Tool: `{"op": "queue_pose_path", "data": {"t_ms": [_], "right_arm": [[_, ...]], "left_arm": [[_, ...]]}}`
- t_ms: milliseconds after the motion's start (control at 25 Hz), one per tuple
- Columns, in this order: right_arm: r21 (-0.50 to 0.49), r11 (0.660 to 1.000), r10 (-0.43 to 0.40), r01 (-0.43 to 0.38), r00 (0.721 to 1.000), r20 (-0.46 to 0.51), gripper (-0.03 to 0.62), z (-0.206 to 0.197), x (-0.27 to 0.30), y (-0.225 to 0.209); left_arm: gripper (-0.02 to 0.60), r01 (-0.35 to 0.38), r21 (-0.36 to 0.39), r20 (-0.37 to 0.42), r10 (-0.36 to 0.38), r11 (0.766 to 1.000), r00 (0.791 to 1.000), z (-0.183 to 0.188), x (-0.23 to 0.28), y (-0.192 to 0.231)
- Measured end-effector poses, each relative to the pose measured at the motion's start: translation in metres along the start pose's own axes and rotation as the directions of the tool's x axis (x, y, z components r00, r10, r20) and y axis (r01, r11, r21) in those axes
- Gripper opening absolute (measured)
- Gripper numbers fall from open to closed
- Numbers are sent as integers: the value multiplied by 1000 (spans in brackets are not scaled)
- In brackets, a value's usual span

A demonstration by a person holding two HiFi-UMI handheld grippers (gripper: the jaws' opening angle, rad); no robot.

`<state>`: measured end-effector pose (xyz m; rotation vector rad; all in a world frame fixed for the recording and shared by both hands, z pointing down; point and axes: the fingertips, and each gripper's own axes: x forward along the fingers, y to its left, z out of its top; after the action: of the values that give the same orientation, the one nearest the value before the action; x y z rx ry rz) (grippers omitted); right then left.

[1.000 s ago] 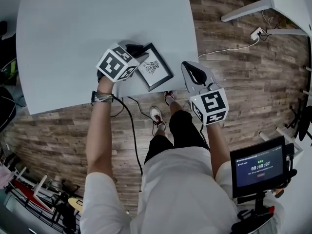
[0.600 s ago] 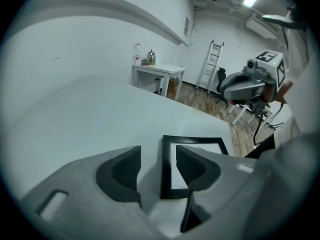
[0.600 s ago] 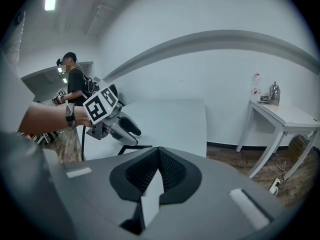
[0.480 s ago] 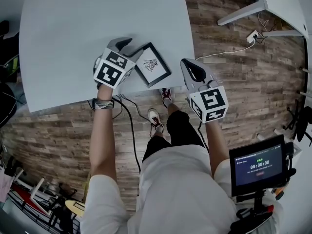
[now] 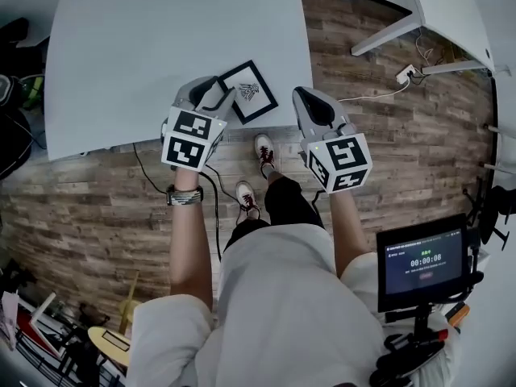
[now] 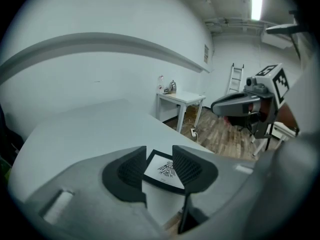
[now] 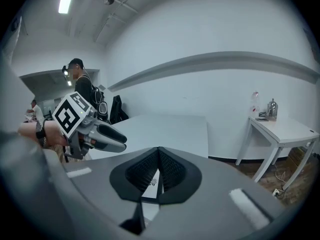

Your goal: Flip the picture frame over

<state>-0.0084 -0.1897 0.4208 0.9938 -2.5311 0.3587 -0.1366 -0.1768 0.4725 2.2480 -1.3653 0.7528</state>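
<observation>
Head view: I am holding the left gripper (image 5: 216,95) above the near edge of the pale desk (image 5: 161,47), just beside the left corner of the picture frame (image 5: 248,92) and not touching it. The right gripper (image 5: 305,103) is hanging off the desk's near corner, over the wooden floor (image 5: 387,135). The black frame is lying flat near that corner, turned at an angle, with its small drawing facing up. In the left gripper view the jaws are standing part-way apart, having just been closing a little. Nothing is gripped between them, and the frame is showing through the gap, resting on the desk beyond the pads. In the right gripper view the pads are meeting at their tips and are holding nothing, with only a sliver of the frame showing below them. I am judging that the frame is sitting close to the edge so that both grippers can reach it. A parted left gripper is the one ready to take a rim, while the closed right one is keeping out of the way until a second support is wanted. With the drawing uppermost, I cannot say from this moment alone whether the frame is waiting to be turned or is already lying turned.
</observation>
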Motion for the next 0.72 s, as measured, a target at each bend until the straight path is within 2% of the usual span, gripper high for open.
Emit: {"op": "queue_pose_path", "data": {"t_ms": [160, 280, 360, 520, 720], "right_arm": [[-30, 1000, -2, 3, 999, 54, 2, 28, -29, 24], [-49, 999, -3, 7, 996, 87, 2, 44, -44, 36], [-66, 998, -5, 13, 993, 122, 2, 58, -61, 49], [-105, 994, -3, 23, 982, 187, 2, 83, -94, 76], [-130, 991, 2, 32, 968, 252, 2, 116, -99, 79]], "left_arm": [[112, -39, -74, 92, 46, 997, 995, 7, -54, -14], [87, -63, -84, 132, 74, 994, 988, 10, -85, -18], [74, -80, -77, 168, 92, 994, 982, 15, -111, -23], [6, -120, -43, 254, 128, 992, 959, 31, -158, -35], [5, -151, 22, 335, 135, 988, 932, 65, -179, -33]]}}
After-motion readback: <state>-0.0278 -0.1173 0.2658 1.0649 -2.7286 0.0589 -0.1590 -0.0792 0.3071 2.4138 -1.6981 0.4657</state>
